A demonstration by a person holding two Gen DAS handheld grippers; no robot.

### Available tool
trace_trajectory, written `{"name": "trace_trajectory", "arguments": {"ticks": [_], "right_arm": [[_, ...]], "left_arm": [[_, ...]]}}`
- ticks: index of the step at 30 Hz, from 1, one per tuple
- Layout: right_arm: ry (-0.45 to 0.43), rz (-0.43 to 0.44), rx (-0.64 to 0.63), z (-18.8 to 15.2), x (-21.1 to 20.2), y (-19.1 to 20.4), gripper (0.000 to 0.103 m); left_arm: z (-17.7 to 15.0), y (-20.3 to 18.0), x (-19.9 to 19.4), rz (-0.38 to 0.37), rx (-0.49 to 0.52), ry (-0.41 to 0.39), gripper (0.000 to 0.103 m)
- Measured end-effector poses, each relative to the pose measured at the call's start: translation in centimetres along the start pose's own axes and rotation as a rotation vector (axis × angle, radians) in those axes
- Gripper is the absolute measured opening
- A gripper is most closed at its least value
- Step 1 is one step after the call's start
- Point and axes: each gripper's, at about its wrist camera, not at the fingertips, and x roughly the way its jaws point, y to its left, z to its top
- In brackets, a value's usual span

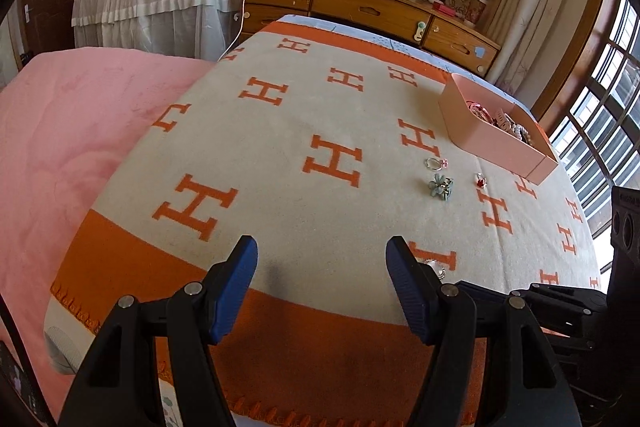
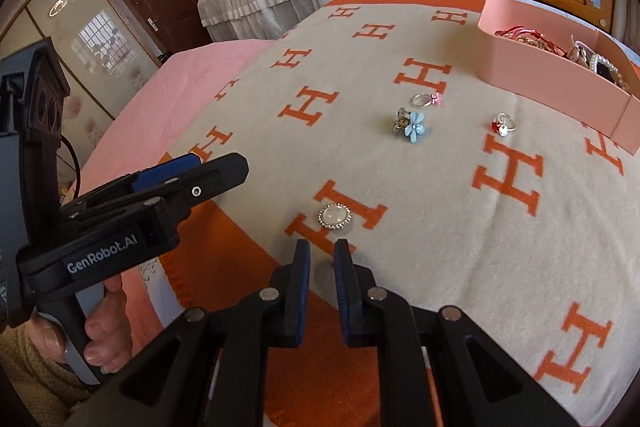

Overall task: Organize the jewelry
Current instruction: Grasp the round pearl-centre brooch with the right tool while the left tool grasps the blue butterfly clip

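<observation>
**Lining up on the round brooch, four loose pieces left to box**

At the left, the left gripper (image 1: 322,251) hangs over the orange border of the blanket (image 1: 280,131), fingers spread wide and holding nothing. In the right wrist view it shows side-on, the person's hand wrapped round its handle.

Next across, the right gripper (image 2: 322,253) points at the round brooch (image 2: 335,216), which lies just beyond its tips on an orange H. The fingers stand only a narrow gap apart, with nothing between them. That gap looks narrower than the brooch, so my guess is they should open wider before coming down, straddle the rim on both sides, and press lightly into the soft blanket so the flat piece does not slip out.

Further on lie the blue flower clip (image 2: 410,126), the pink ring (image 2: 425,100) close behind it, and the red ring (image 2: 503,124) off to the right, all apart from each other.

At the far right sits the pink box (image 2: 560,79), already holding beads and bracelets, where the brooch probably belongs
</observation>
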Motion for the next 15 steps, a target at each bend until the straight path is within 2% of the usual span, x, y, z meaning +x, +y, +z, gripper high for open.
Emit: {"name": "trace_trajectory", "arguments": {"ticks": [7, 11, 15], "right_arm": [[-0.057, -0.122, -0.059, 0.1, 0.6, 1.8, 0.014], [-0.071, -0.167, -0.098, -0.1, 0.9, 2.9, 0.025], [-0.076, -0.199, -0.12, 0.2, 1.3, 3.3, 0.026]], "left_arm": [[-0.2, 0.9, 0.2, -0.025, -0.027, 0.012, 0.065], [-0.3, 1.0, 0.1, -0.038, -0.028, 0.014, 0.065], [-0.3, 1.0, -0.1, -0.045, -0.028, 0.012, 0.065]]}}
